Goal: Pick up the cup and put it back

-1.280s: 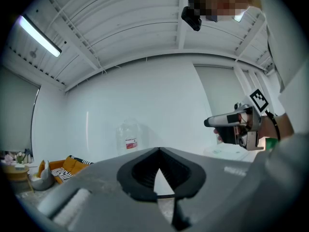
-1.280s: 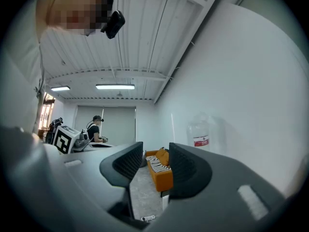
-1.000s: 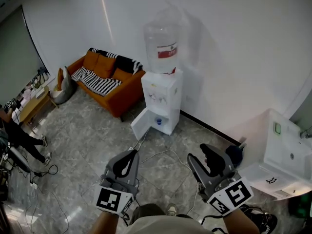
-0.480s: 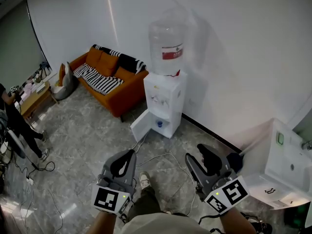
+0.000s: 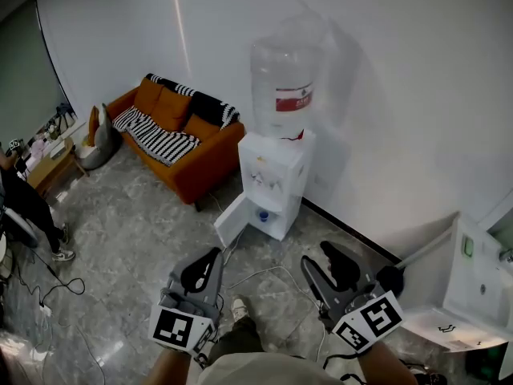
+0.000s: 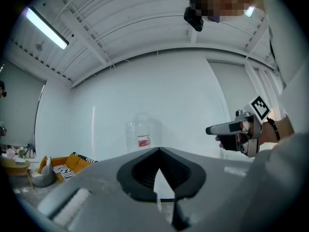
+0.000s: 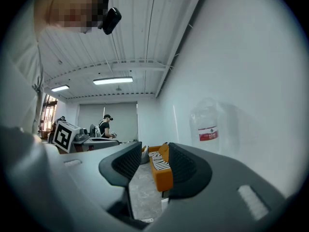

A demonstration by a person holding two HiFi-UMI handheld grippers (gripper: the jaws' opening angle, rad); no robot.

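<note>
Head view looks down on both claws held low over the grey stone floor (image 5: pixel 136 231), well short of the water dispenser (image 5: pixel 276 179) that stands against the white wall. The dispenser's lower door (image 5: pixel 232 213) hangs open, and in the compartment behind it sits a small blue thing (image 5: pixel 262 214), apparently the cup, though it is too small to make out any shape. Neither claw is near it.

The left claw (image 5: pixel 212 255) has its jaws brought together at the tips, with nothing between them. In the left gripper view those jaws cover the dispenser's body, so only the clear bottle (image 6: pixel 140 134) on top shows above them.

The right claw (image 5: pixel 316 255) has its jaws apart and empty. In the right gripper view the gap between them frames part of the orange sofa (image 7: pixel 161 170), and the dispenser's open compartment is hidden behind the right-hand jaw.

A white cabinet (image 5: pixel 465 287) is cut off at the head view's right edge, and a person (image 5: pixel 20 207) is half cut off at its left edge. Loose cables (image 5: pixel 268 255) trail across the floor between the claws.
</note>
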